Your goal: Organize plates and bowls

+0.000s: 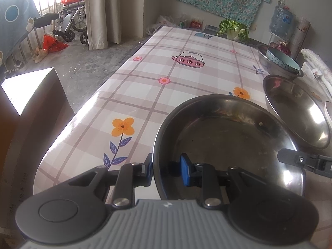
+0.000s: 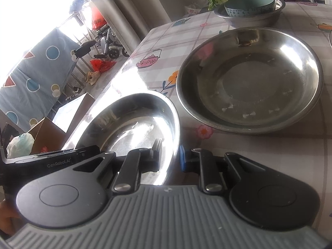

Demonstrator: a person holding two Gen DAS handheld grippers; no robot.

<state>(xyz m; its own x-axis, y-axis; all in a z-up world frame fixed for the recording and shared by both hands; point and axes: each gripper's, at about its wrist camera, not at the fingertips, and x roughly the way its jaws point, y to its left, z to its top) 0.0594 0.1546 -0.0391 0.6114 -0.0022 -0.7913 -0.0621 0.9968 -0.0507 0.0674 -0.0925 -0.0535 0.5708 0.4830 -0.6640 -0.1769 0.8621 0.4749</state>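
Though tilted, plate (image 1: 228, 137) between hand-held gripper (image 1: 167, 169) pads.

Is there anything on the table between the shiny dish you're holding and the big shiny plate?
Nothing visible: only bare tablecloth lies between the held steel dish and the big steel plate.

A: Where is there room to pass?
B: The tablecloth (image 1: 157, 66) lies bare along its left half, up to the cabbage (image 1: 234, 30).
A: And the right?
B: Crowded: the held steel dish (image 1: 228, 141), just beyond it a wide steel plate (image 2: 249, 76), then a basin (image 2: 251, 16) holding a blue bowl (image 2: 249, 5).
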